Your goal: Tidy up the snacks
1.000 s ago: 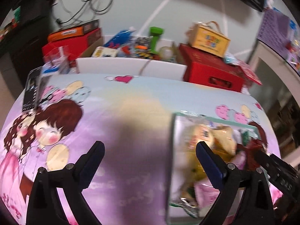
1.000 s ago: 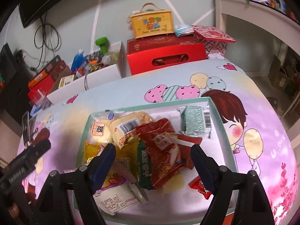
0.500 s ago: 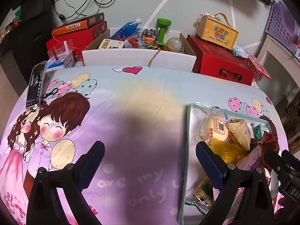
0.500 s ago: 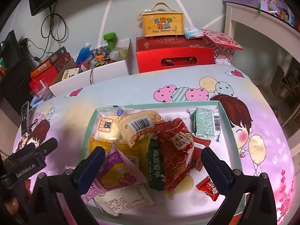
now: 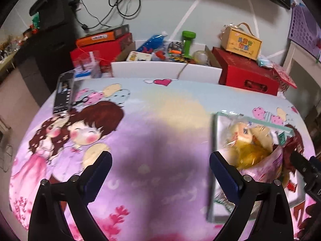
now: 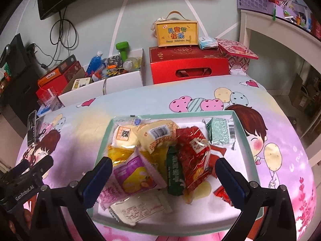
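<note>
Left gripper (image 5: pixel 160 167) agape above cartoon cloth (image 5: pixel 140 124) — snack tray (image 5: pixel 214 140) rightward

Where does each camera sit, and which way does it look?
Left wrist: on the left claw, looking down at the bare tablecloth; its own open fingers show, the right claw at the edge.
Right wrist: on the right claw, above the snack tray; open fingers, left claw at the edge.
Shared: tray, red box, phone.
</note>
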